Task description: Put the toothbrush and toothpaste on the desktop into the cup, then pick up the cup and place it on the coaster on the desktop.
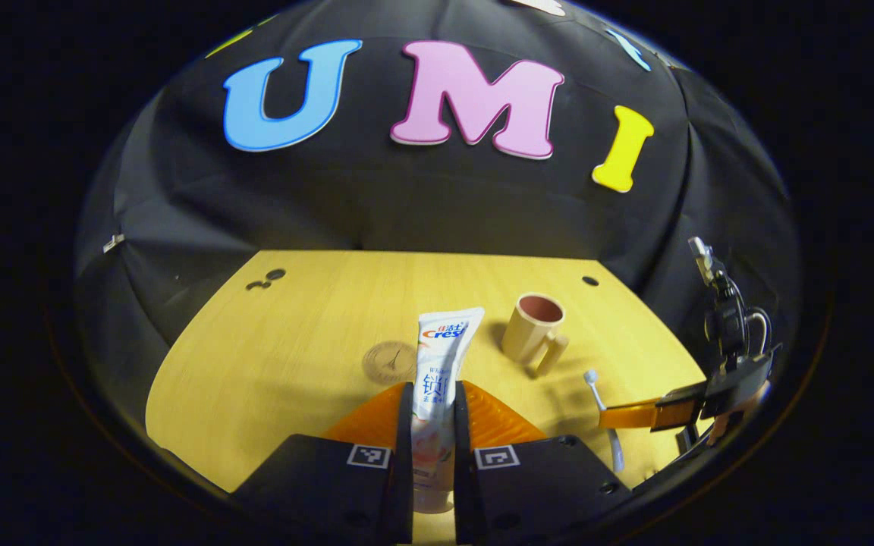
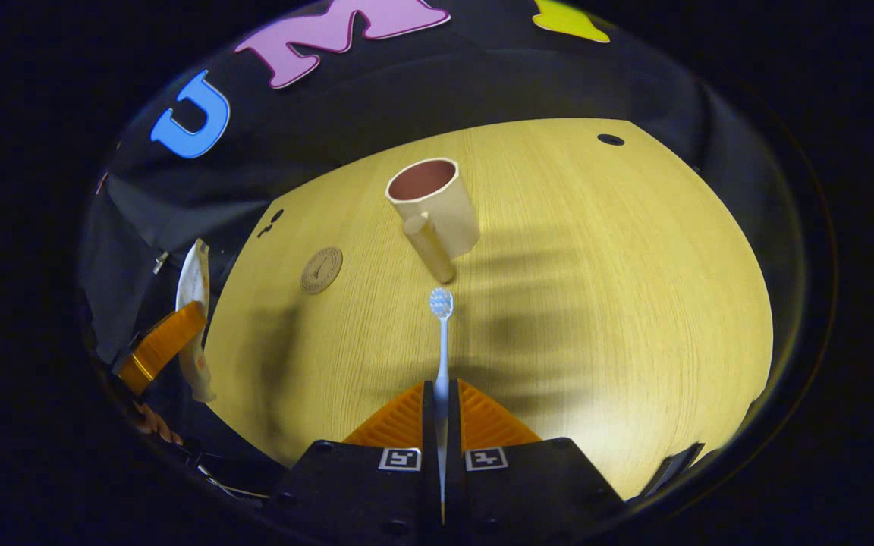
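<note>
Gripping one white toothpaste tube (image 1: 441, 379) in the left gripper (image 1: 433, 402), both fingers pressing its sides, long axis pointing forward, flat crimped end toward the wall. Pinching one slim white toothbrush (image 2: 441, 341) in the right gripper (image 2: 441, 402), bristle head aiming at the single beige handled cup (image 2: 433, 205). Lying flat on the wood-grain desktop (image 2: 596, 303): one round coaster (image 2: 321, 270).

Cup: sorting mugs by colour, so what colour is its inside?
Dusty pink inside the cup, clearest in right gripper view.

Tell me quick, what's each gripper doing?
Left gripper: closed on the toothpaste.
Right gripper: closed on the toothbrush.
</note>
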### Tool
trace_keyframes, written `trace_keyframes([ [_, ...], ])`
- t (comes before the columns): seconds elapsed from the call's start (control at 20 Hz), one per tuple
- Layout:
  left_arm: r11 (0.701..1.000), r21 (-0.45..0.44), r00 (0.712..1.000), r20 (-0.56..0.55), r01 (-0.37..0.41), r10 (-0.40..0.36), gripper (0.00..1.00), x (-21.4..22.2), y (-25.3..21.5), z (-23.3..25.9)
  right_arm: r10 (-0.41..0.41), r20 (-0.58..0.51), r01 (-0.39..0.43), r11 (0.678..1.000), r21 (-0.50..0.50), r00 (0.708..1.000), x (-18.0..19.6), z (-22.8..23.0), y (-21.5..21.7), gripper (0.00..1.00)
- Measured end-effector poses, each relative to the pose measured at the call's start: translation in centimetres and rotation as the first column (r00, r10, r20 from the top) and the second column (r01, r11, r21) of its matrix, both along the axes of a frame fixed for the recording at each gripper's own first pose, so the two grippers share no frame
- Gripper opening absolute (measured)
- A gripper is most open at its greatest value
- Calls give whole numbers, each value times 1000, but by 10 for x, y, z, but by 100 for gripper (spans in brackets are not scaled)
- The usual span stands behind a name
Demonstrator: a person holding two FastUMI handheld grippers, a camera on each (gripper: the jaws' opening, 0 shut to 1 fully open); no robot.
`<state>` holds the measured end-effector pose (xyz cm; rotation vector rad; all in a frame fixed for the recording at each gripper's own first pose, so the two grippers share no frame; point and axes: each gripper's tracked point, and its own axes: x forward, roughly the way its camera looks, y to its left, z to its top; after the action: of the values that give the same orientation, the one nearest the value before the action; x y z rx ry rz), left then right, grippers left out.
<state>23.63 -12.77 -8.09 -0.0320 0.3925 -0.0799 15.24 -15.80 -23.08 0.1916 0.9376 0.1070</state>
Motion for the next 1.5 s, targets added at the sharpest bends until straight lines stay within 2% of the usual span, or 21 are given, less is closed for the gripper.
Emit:
trace_keyframes([
  [0.3, 993, -77, 981, 177, 90, -75, 26, 75, -68, 74, -20, 42, 17, 997, 75, 999, 3, 32, -30, 6],
  [0.5, 982, -107, 956, 266, 157, -124, 26, 127, -109, 93, -40, 69, 33, 994, 102, 997, 9, 49, -49, 6],
  [0.85, 963, -140, 920, 353, 230, -168, 26, 206, -149, 70, -95, 36, 88, 985, 150, 995, 15, 49, -69, 6],
  [1.05, 966, -127, 926, 336, 223, -170, 26, 243, -157, 33, -94, 20, 90, 984, 155, 995, 25, 41, -76, 6],
  [1.5, 961, -96, 918, 333, 261, -216, 29, 246, -164, -7, -112, -12, 113, 984, 136, 994, 36, 24, -87, 6],
])
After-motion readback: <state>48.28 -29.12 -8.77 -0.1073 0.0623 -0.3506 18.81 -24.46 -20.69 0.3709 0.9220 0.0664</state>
